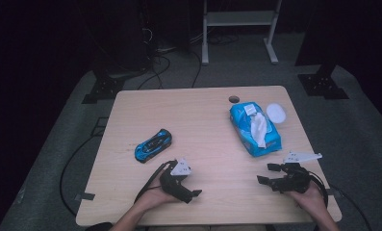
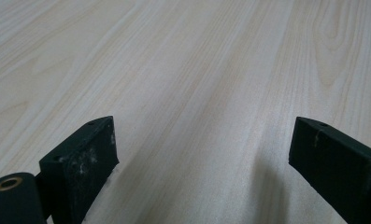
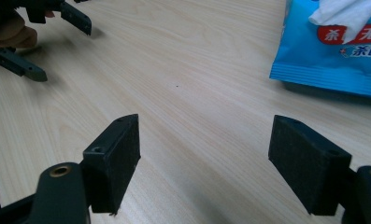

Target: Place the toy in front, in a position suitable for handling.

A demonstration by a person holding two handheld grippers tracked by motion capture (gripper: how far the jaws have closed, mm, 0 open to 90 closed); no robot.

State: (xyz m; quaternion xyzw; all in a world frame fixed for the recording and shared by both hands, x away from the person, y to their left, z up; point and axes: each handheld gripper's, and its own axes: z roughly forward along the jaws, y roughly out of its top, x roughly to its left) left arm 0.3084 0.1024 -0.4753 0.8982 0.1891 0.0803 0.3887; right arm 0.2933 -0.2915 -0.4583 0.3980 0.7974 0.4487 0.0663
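High view: the table is seen whole, carrying a blue wipes pack, a blue toy car and a white lid. Right gripper view: the pack's print is shown past the right hand-held gripper, jaws wide. Left gripper view: bare wood is seen between the left hand-held gripper, jaws wide.

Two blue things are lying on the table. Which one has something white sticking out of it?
The blue wipes packet on the right side, near the right gripper: a white wipe pokes from its top. The blue toy car has none.
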